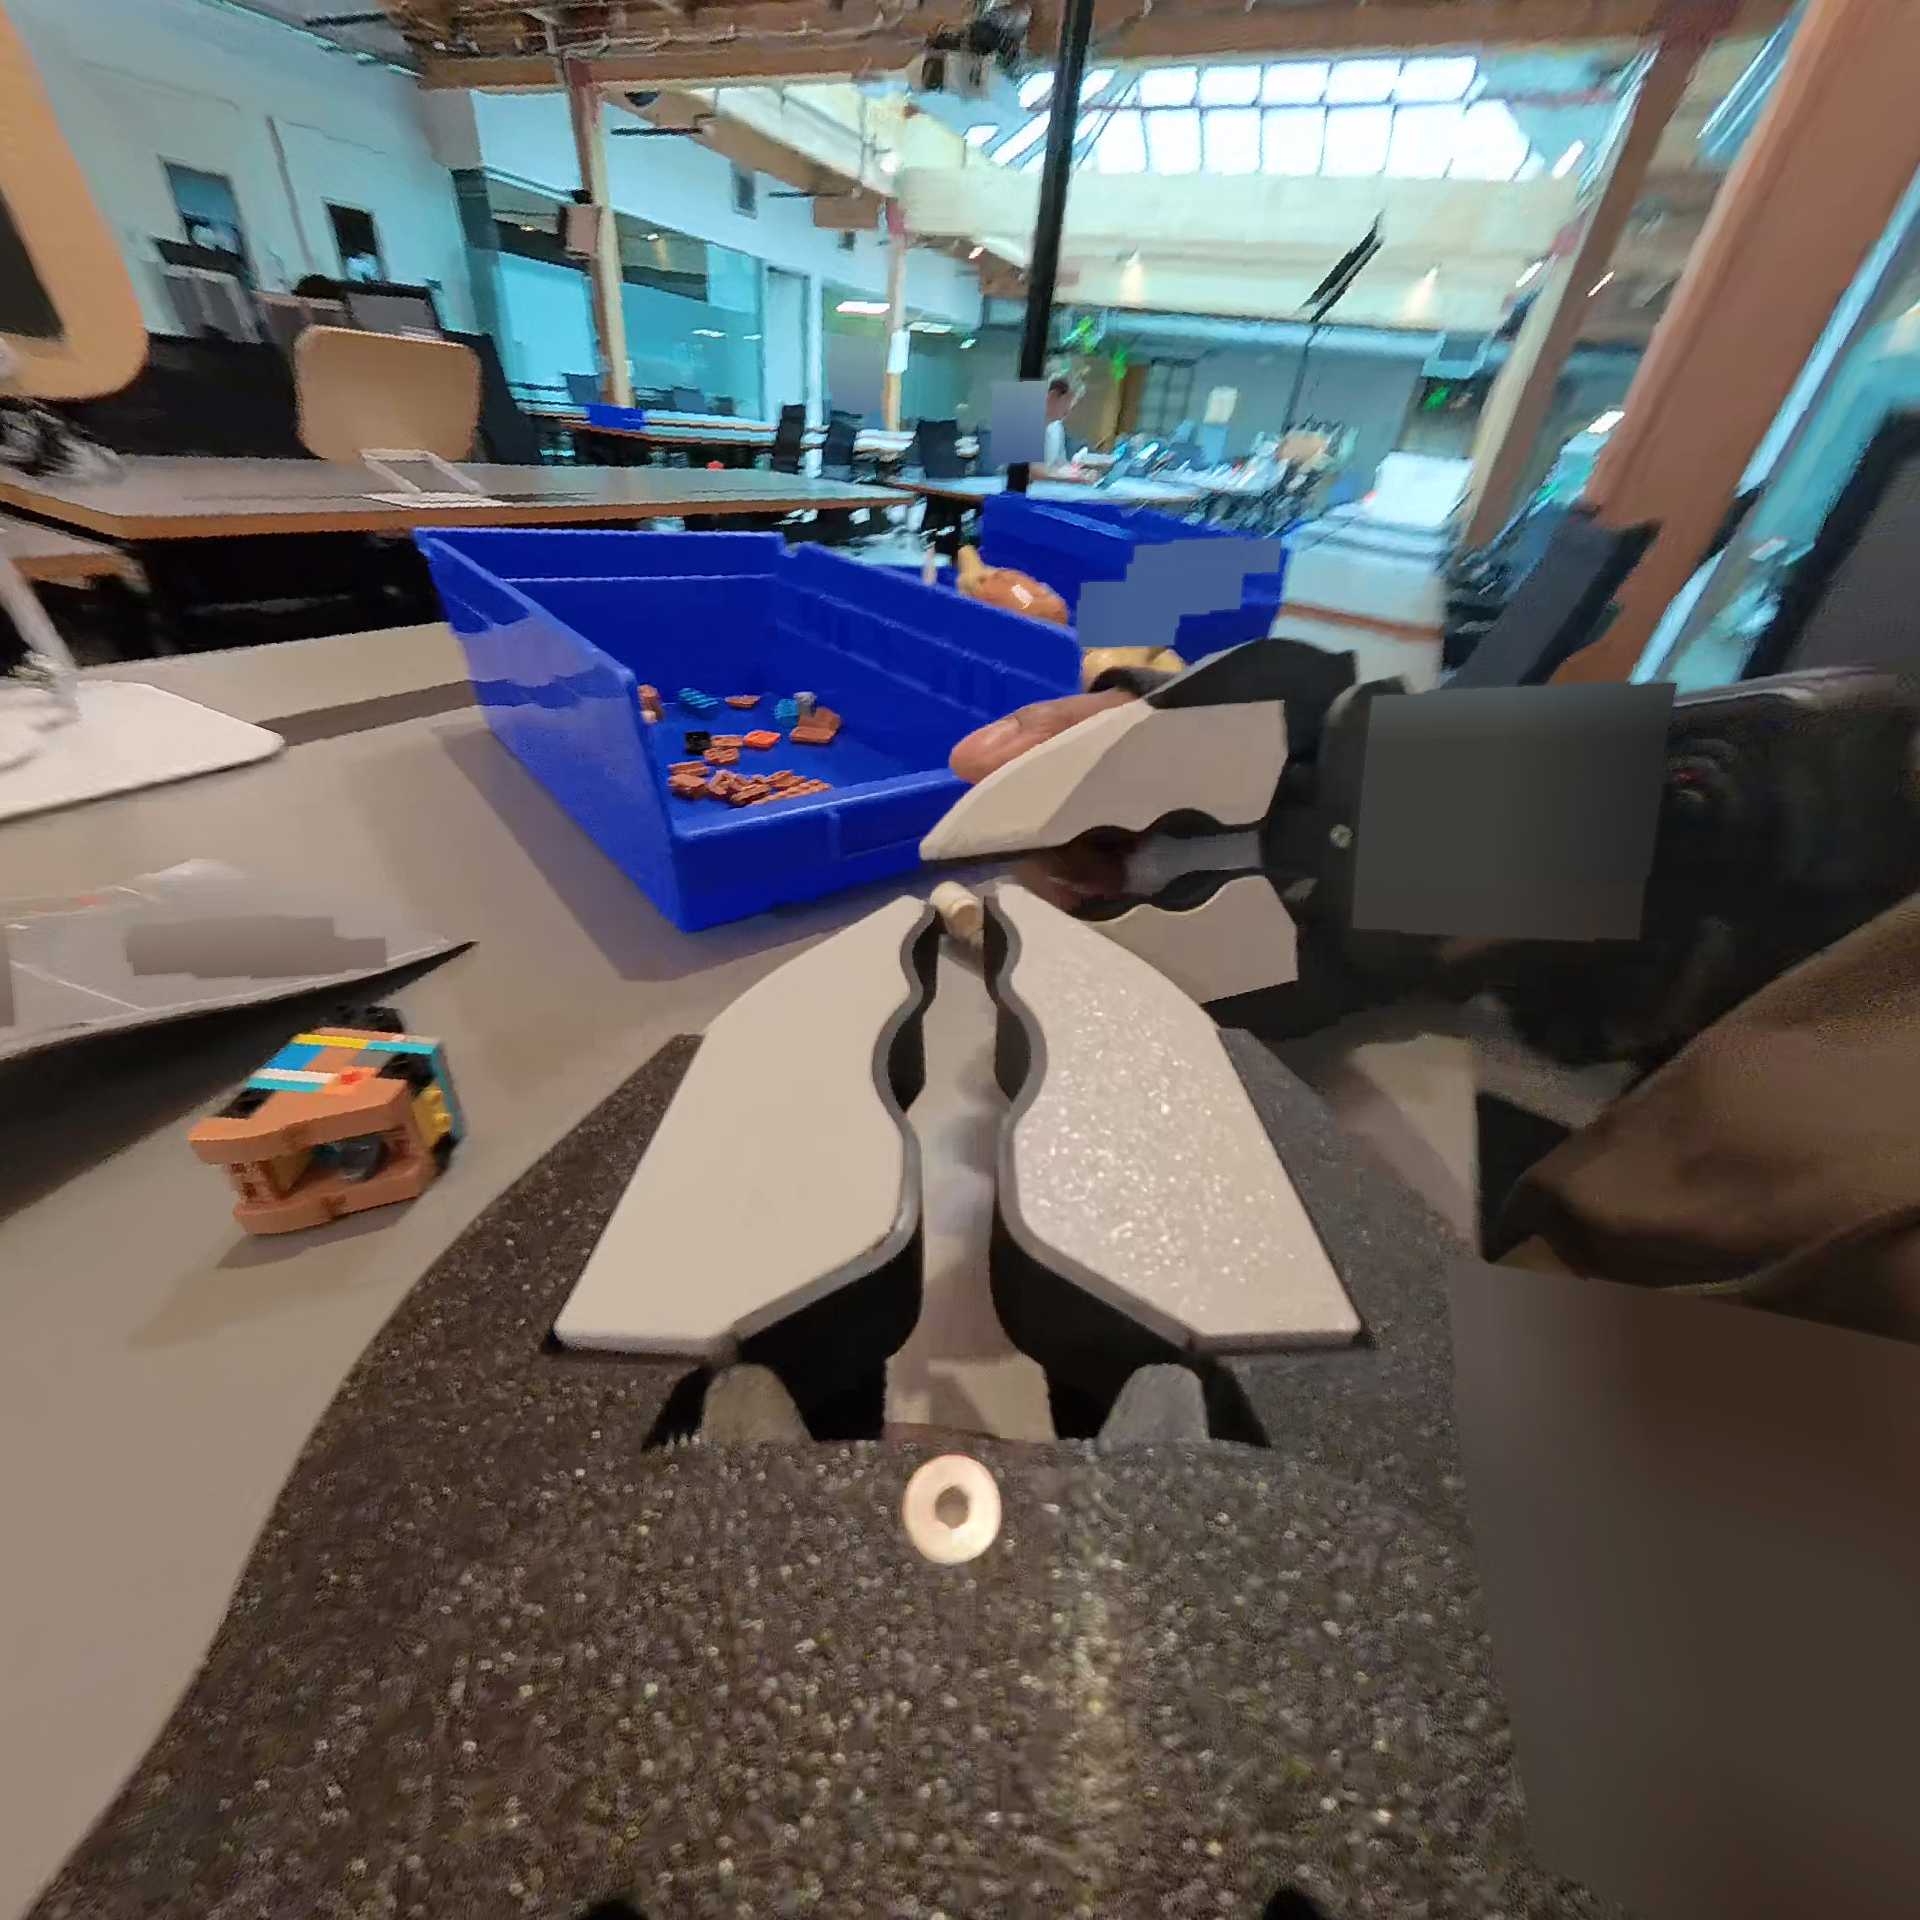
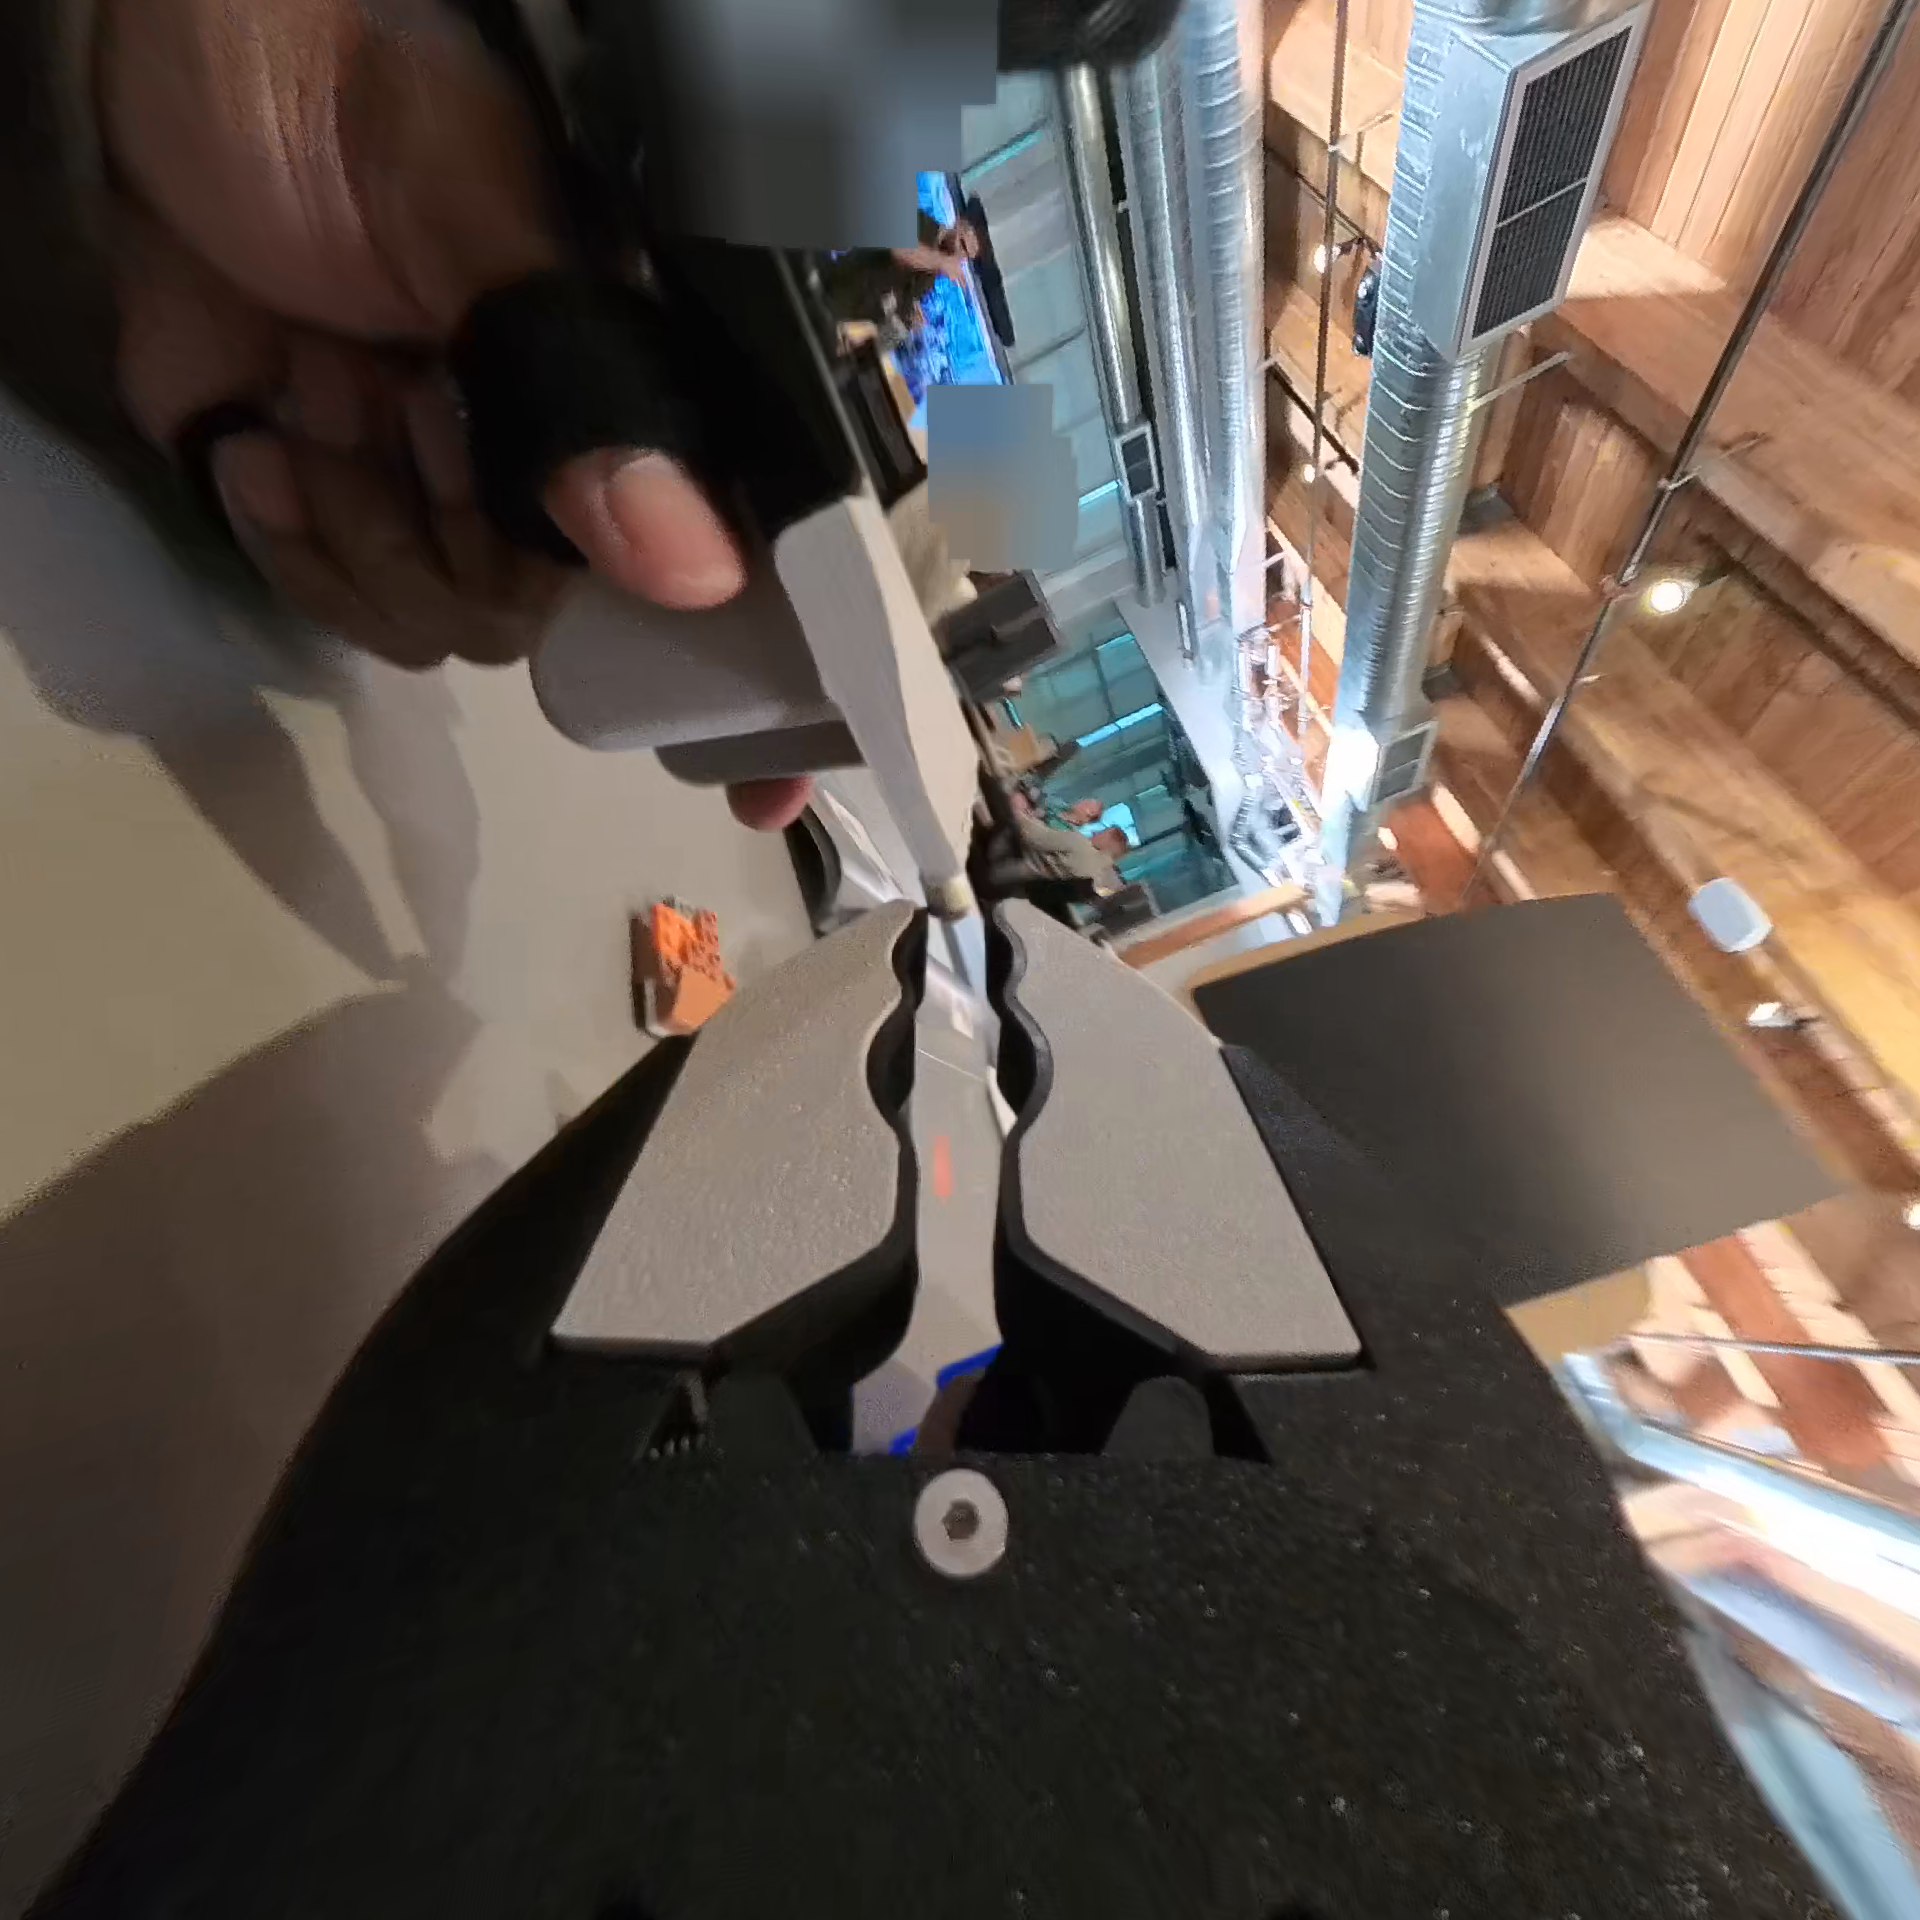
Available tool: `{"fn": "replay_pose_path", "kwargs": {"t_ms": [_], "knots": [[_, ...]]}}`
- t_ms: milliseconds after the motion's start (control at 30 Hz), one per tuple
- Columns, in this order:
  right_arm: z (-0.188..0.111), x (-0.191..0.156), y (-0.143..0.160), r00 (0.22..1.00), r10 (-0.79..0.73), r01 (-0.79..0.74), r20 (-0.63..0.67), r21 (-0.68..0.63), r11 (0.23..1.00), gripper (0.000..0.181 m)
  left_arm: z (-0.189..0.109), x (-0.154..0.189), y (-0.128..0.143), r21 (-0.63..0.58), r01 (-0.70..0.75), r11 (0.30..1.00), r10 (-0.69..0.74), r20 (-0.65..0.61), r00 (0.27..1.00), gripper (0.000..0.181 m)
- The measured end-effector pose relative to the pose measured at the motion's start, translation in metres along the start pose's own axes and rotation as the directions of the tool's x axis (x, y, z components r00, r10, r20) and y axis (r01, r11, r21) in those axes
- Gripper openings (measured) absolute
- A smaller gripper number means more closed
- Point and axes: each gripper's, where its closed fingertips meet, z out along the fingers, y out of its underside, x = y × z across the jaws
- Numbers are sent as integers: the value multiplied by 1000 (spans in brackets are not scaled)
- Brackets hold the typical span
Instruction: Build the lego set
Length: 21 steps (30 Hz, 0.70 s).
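My left gripper [image 1: 958, 912] is shut on a small tan lego piece [image 1: 957, 914] at its fingertips, held above the grey table. My right gripper [image 1: 1029, 883] comes in from the right, rolled on its side, its upper finger just over the tan piece. In the right wrist view my right gripper [image 2: 956, 920] has its jaws a little apart with nothing between them. The tan piece [image 2: 951, 896] sits just beyond its tips, at the end of the left gripper [image 2: 940, 883]. A partly built brown, yellow and black lego model [image 1: 324, 1127] lies on the table at the left.
A blue bin [image 1: 582, 717] with several loose brown, orange and blue pieces [image 1: 743, 764] stands ahead. A second blue bin [image 1: 1049, 540] is behind it. A sheet [image 1: 239, 966] lies at the left. An orange lego piece [image 2: 681, 966] lies on the table. The tips of both grippers are at nearly the same place.
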Motion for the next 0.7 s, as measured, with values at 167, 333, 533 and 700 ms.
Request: {"fn": "replay_pose_path", "kwargs": {"t_ms": [167, 333, 533, 700], "knots": [[-13, 0, -22, 969, 202, -226, 142, 177, 958, 10, -8, 13, -9, 35, 269, 963, -251, -257, 933, 7], [-18, 2, -30, 934, 289, -333, 209, 223, 916, 12, -13, 28, -12, -4, 374, 928, -341, -417, 842, 7], [-22, 1, -36, 930, 284, -340, 234, 254, 906, 10, -14, 37, -12, -39, 397, 917, -366, -479, 798, 7], [-24, 3, -38, 926, 292, -351, 239, 262, 899, 10, -18, 39, -18, -26, 444, 896, -390, -525, 757, 8]]}}
